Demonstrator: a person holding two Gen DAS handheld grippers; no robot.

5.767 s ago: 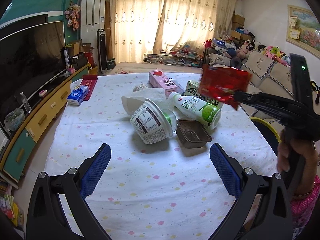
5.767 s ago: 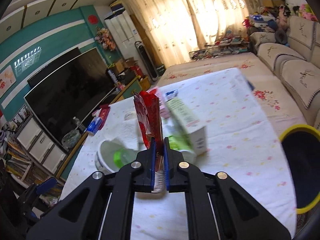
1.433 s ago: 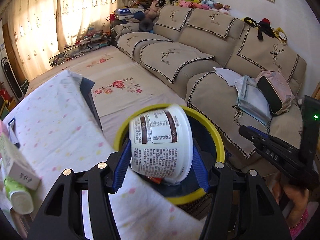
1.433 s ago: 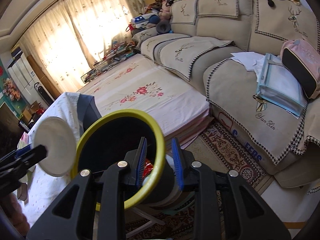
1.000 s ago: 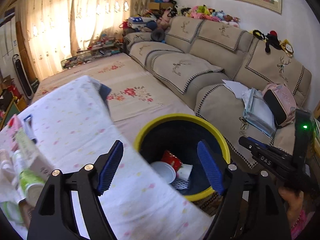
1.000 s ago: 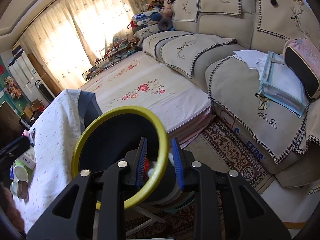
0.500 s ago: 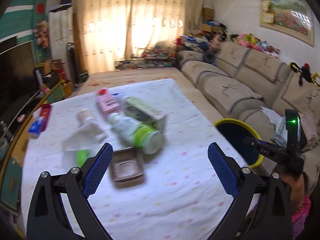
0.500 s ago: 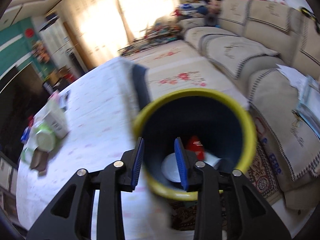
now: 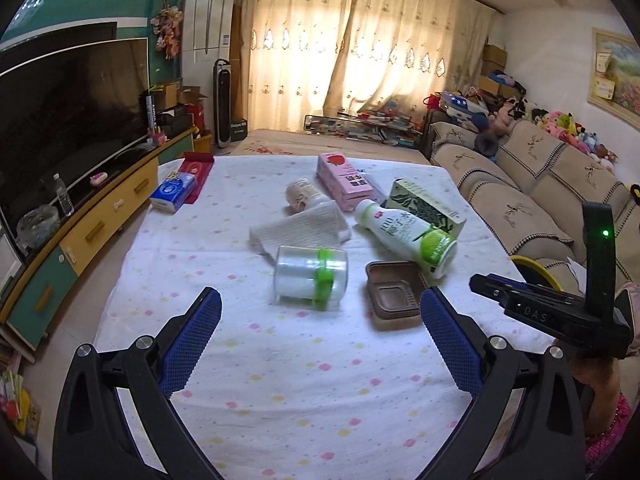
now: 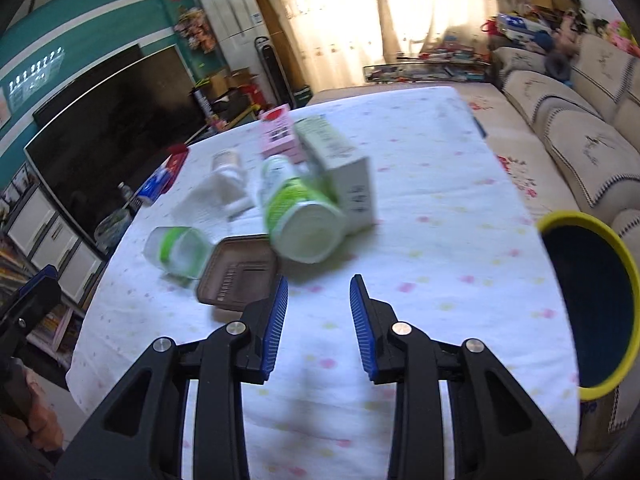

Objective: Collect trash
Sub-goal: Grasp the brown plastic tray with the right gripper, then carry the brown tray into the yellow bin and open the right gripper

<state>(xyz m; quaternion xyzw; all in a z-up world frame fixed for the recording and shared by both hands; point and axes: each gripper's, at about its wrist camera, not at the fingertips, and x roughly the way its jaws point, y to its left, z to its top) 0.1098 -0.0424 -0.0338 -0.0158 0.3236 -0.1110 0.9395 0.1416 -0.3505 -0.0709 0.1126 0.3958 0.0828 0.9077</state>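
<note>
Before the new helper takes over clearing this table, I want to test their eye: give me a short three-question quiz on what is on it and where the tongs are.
1. True or false: the clear cup with a green band stands upright.
2. What lies nearest the right tongs? A) the pink carton B) the brown tray C) the blue tissue pack
3. Fill in: the left tongs are ____ and hold nothing.

Key: 1. False, it lies on its side. 2. B. 3. Open.
</note>
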